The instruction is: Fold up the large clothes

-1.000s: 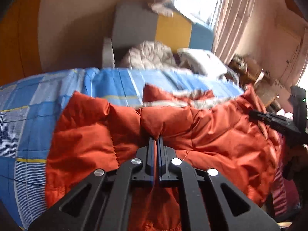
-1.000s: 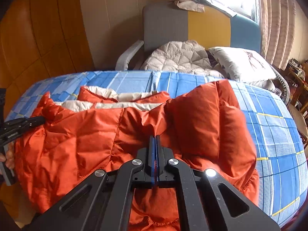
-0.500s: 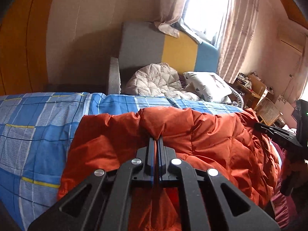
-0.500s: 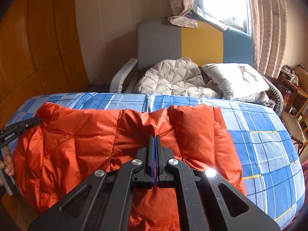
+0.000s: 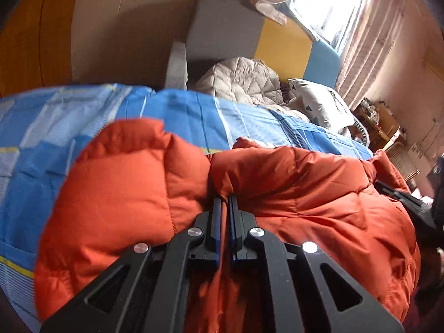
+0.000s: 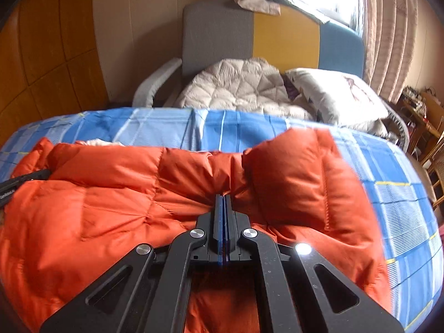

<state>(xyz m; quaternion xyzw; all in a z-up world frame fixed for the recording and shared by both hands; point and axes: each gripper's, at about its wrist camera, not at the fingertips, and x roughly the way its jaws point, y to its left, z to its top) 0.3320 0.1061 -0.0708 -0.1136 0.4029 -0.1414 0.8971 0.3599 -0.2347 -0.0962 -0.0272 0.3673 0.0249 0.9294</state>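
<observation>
The orange down jacket (image 6: 111, 211) lies spread over the blue checked bedspread (image 6: 402, 211), its near edge lifted in two pinches. The right gripper (image 6: 224, 197) is clamped tight on a fold, and the left gripper (image 5: 225, 198) has just eased its jaws a crack with fabric between them. It looks puffy, light and slick, so I'd grip deep at stitched seams.
</observation>
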